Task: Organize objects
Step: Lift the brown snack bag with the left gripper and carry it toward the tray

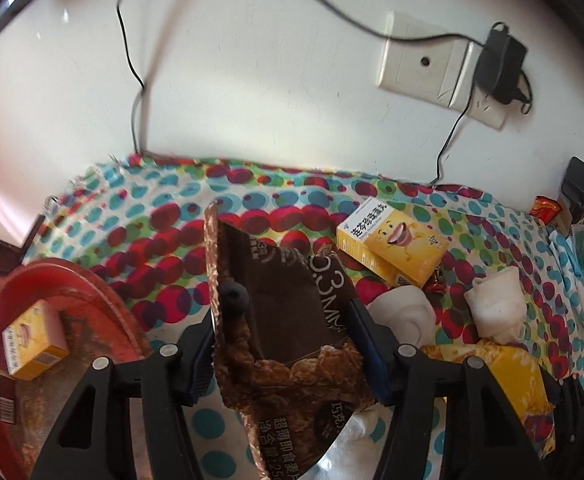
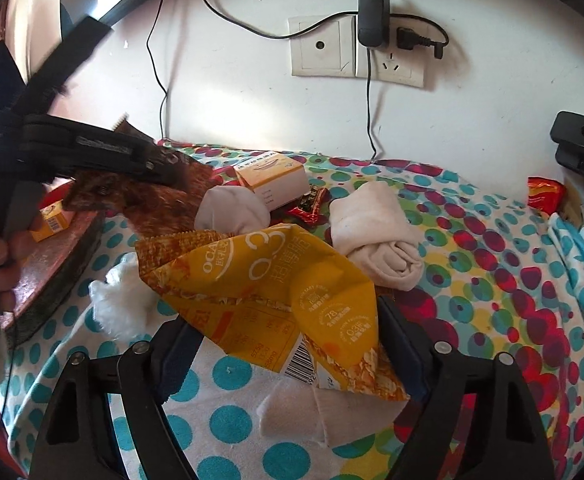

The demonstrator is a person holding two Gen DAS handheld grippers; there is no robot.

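Note:
My left gripper [image 1: 283, 340] is shut on a brown snack bag [image 1: 275, 304]; both pads press its sides. In the right wrist view the left gripper [image 2: 159, 170] holds that brown bag [image 2: 147, 204] in the air beside the red tray [image 2: 63, 256]. A yellow snack bag [image 2: 259, 276] lies crumpled on the dotted cloth [image 2: 492, 280], and my right gripper [image 2: 289, 340] is shut on its lower end, a pad against each side. The left wrist view shows a corner of the yellow bag [image 1: 520, 376] at the lower right.
The red tray [image 1: 71, 280] holds a yellow box [image 1: 31, 340] and a small red-brown box [image 1: 1, 396]. Another yellow box [image 2: 271, 178], rolled white socks [image 2: 376, 236] [image 2: 231, 208], a red candy wrapper [image 2: 308, 204] and white fluff [image 2: 123, 304] lie on the cloth. Wall and black clamp [image 2: 576, 144] behind.

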